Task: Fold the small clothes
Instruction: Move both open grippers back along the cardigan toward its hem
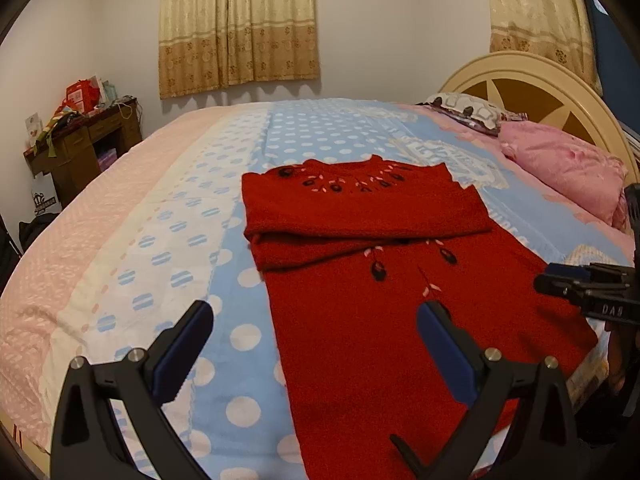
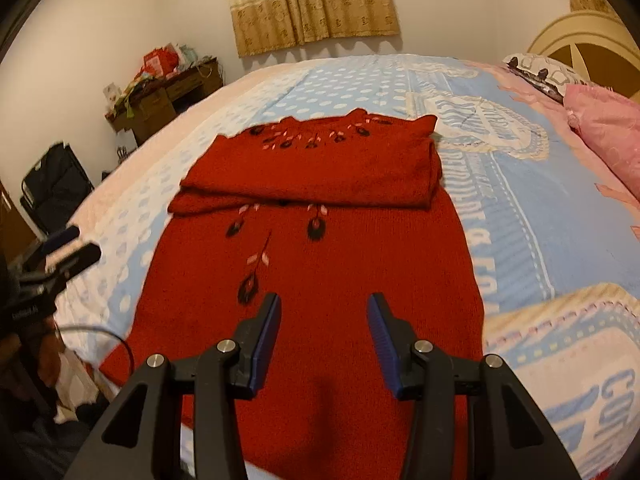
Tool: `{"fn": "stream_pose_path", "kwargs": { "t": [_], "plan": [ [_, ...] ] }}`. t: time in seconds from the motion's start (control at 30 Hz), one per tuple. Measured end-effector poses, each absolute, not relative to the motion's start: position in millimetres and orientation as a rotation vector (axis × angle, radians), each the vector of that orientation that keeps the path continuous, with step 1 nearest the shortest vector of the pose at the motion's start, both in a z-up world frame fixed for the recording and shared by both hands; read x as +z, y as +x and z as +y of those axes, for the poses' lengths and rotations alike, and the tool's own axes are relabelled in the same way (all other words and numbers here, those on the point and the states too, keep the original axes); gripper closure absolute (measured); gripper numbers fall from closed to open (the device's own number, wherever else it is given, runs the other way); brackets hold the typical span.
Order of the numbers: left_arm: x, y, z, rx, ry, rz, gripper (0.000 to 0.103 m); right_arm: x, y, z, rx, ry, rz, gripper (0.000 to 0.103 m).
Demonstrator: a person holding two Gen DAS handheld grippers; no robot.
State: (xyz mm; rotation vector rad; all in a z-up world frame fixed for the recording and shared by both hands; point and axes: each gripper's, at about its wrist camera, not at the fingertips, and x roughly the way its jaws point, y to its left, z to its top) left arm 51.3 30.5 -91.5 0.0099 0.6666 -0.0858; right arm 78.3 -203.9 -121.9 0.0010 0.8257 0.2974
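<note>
Right wrist view: red knitted sweater (image 2: 312,264) lies on the bed (image 2: 516,208), its top part folded down.
Both right gripper (image 2: 323,308) and left gripper (image 1: 314,316) hover open, empty; only the left view shows the headboard (image 1: 532,84) whole.

A fuzzy, matt knit is seen in the red sweater (image 2: 320,280); smooth printed cloth covers the bed (image 1: 240,360); the headboard (image 1: 532,92) is glossy painted wood.
</note>
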Motion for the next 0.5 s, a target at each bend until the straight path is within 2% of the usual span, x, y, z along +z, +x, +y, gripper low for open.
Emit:
{"fn": "stream_pose_path", "kwargs": {
  "t": [0.5],
  "plan": [
    [-114,25,50,-0.131,-0.022,0.832,0.0,-124,68,-218,0.272,0.002,0.834,0.056]
  ]
}}
